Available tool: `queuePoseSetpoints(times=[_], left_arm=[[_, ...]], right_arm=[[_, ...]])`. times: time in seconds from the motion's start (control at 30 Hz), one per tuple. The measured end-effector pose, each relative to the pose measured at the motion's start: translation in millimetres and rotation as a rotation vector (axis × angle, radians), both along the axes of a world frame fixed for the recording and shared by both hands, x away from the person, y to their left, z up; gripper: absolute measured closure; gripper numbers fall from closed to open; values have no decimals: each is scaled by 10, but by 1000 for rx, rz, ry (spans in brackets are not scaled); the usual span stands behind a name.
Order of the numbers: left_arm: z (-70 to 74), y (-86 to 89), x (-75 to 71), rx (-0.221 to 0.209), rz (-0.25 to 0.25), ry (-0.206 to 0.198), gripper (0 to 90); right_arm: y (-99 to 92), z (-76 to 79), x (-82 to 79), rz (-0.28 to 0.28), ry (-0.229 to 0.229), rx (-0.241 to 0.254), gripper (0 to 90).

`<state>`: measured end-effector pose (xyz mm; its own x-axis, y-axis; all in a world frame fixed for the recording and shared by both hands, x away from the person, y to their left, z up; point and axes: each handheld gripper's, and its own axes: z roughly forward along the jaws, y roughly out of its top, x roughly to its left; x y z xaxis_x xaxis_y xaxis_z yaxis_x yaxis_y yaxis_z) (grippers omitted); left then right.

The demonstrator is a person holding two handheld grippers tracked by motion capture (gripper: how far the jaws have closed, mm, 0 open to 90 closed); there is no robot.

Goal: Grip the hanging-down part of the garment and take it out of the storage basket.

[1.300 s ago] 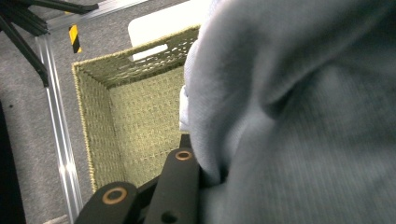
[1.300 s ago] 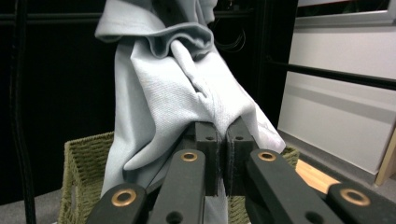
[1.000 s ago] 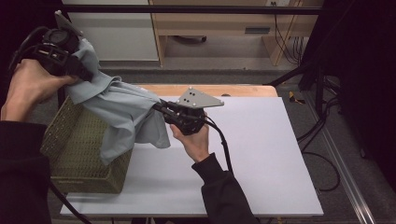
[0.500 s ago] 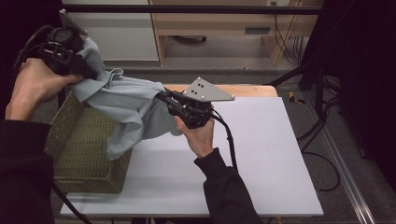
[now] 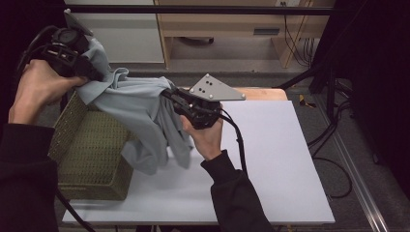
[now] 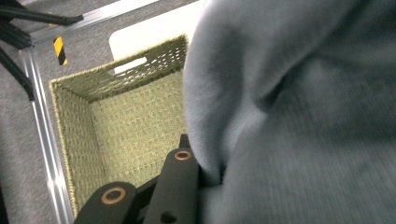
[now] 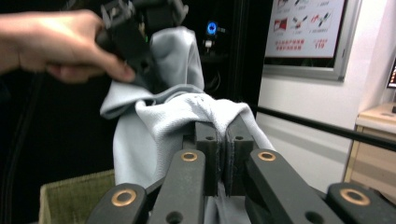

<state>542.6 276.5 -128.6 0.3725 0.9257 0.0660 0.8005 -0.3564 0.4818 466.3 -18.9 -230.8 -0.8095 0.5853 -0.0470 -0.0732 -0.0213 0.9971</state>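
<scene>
High view: the left gripper (image 5: 89, 72) is pinching one end of the grey cloth (image 5: 140, 111) up above the woven basket (image 5: 92, 159), and the right gripper (image 5: 175, 98) is clamping the other end over the white tabletop (image 5: 270, 159), so the cloth is hanging stretched between them in the air, its lower folds draping past the basket's right wall. Left gripper view: the cloth (image 6: 299, 112) is bunching against closed jaws, basket (image 6: 126, 126) sitting open and bare directly below. Right gripper view: the right gripper (image 7: 228, 140) is closed tight on a fold of cloth (image 7: 159, 130), with the left gripper (image 7: 140, 32) gripping the far end higher up. Step in hand looks like lifting the cloth out of the basket, or spreading it. Next move is probably calling for both hands carrying it sideways over the tabletop, keeping both grips firm so the trailing hem is clearing the basket rim without snagging.
</scene>
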Motion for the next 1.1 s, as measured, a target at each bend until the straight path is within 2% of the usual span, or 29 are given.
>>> queuePoseSetpoints(times=[0.2,0.33,0.4,0.67,0.73,0.87,0.93,1.0,1.03,1.07,1.1], left_arm=[[-44,17,24,4,4,10,801],[-66,-3,33,12,0,16,802],[-66,-14,31,13,-2,17,802],[-75,-49,37,18,-7,20,803],[-82,-59,39,20,-9,22,803],[-96,-71,44,19,-10,21,803],[-107,-72,45,21,-9,14,804],[-114,-63,45,22,-9,18,804],[-117,-58,45,20,-7,18,804],[-116,-48,44,18,-7,19,805],[-116,-48,44,18,-7,19,805]], right_arm=[[-30,-252,76,10,63,-19,867],[-28,-471,120,18,100,-40,865],[-13,-588,132,27,134,-49,863],[92,-1008,180,56,234,-118,854],[146,-1106,194,59,244,-142,850],[223,-1241,214,61,274,-146,842],[277,-1293,225,59,280,-164,824],[323,-1311,216,54,285,-172,779],[337,-1316,211,67,291,-172,749],[337,-1324,218,79,276,-181,720],[342,-1319,198,85,290,-177,672]])
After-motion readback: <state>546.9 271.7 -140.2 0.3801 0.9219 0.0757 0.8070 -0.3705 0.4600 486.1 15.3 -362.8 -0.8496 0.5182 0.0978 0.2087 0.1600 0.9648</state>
